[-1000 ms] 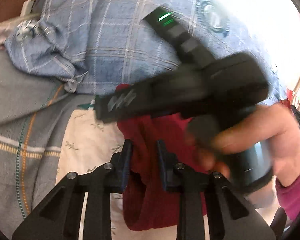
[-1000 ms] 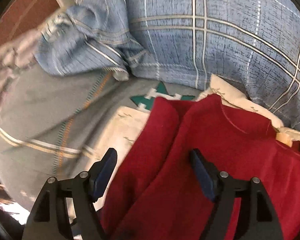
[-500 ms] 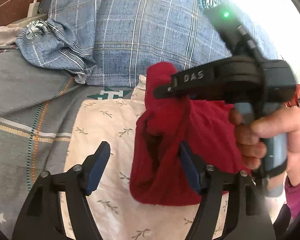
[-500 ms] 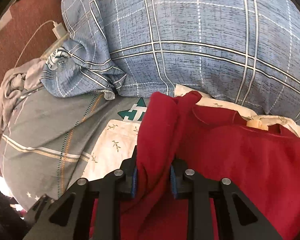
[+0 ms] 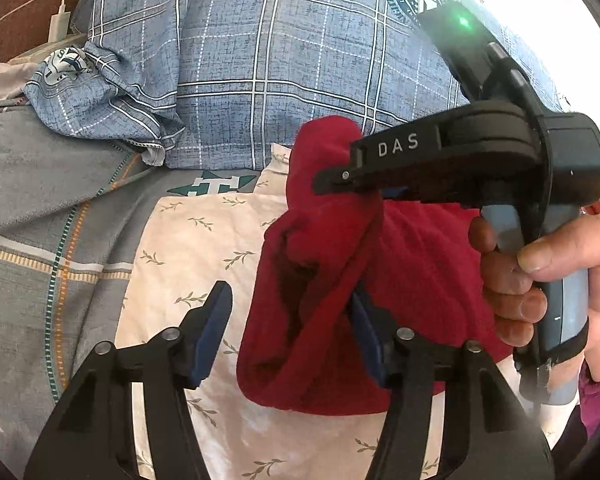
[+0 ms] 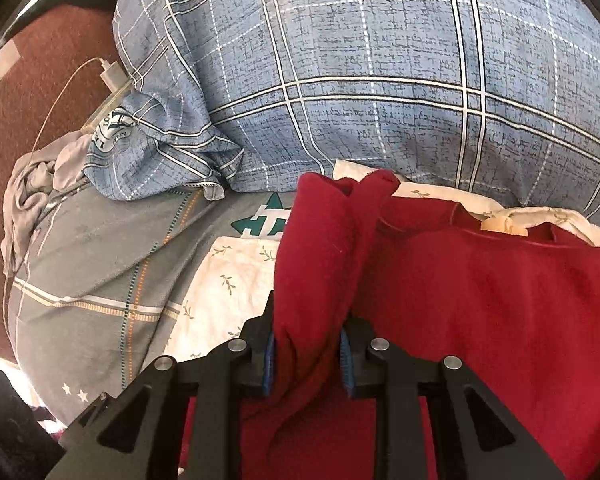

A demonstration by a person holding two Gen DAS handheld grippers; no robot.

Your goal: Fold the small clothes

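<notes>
Nearest the lens, the left hand-held gripper [image 5: 290, 330] has let go: its fingers now stand apart around the hanging fold of the red garment [image 5: 340, 280], which they pinched a second ago. The right hand-held gripper [image 6: 308, 354] has meanwhile clamped onto a bunched edge of it and holds it above the floral sheet [image 5: 204, 248]. The handover looks complete. Behind lies the blue plaid pillow [image 6: 380, 80].

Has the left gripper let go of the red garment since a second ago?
Yes. The left gripper was clamped on the red garment then; now its fingers stand spread over the white leaf-print cloth.
</notes>
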